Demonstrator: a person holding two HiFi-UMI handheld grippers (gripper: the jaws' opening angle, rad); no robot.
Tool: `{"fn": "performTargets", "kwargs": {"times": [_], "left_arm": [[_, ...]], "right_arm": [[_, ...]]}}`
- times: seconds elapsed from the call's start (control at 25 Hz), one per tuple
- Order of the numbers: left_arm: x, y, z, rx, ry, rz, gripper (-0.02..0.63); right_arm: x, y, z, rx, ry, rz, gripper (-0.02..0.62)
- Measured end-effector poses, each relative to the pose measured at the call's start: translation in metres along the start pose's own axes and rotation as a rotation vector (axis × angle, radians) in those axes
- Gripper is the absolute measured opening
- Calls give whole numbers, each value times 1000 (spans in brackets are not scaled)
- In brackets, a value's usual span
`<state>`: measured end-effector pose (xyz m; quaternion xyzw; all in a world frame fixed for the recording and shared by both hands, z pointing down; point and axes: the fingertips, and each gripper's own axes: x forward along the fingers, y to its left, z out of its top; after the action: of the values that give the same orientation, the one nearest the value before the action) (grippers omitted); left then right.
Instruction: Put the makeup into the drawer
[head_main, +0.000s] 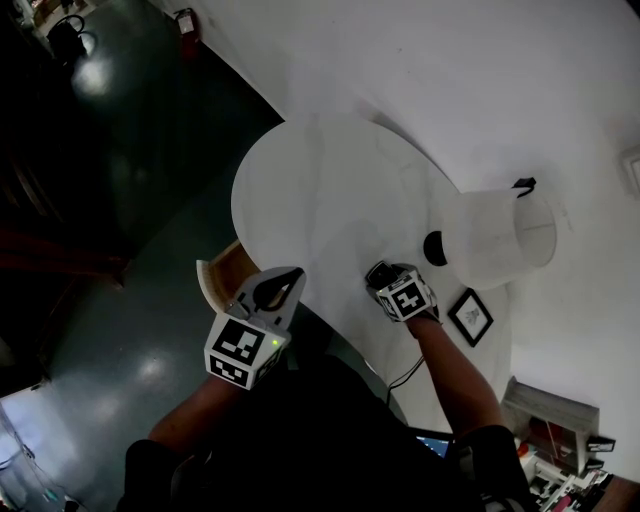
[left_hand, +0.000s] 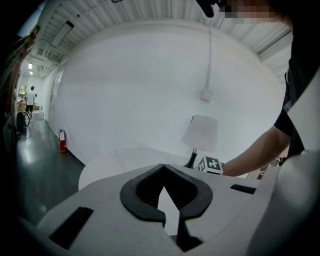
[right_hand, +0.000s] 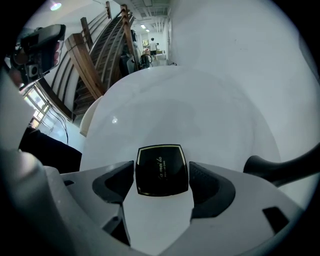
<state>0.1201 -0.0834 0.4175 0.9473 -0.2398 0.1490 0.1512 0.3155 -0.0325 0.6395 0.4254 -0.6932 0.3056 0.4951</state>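
Black square compact (right_hand: 162, 169) lies flat on the round white table (head_main: 320, 180), gold-edged lid up. Right gripper (right_hand: 162, 175) straddles it: jaws wide, one pad just beside each side, no clear press. Right forearm reaches in from lower right, wrist bent, tool pointing steeply down at the tabletop. Left gripper (left_hand: 163, 170) is held near level at the table's near edge, jaw tips together, nothing between. Lamp (head_main: 500, 235) stands just beyond the right gripper.
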Motion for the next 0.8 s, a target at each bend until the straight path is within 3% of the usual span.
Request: {"fn": "performTargets", "kwargs": {"times": [0.28,0.8], "left_arm": [[4,-3,-2,-4,3,-7,11],[0,-6,-7,-15,9,-4,11]], "right_arm": [[1,7,-4,7,-11,36,287],[3,3,-4,28,3,14,287]]}}
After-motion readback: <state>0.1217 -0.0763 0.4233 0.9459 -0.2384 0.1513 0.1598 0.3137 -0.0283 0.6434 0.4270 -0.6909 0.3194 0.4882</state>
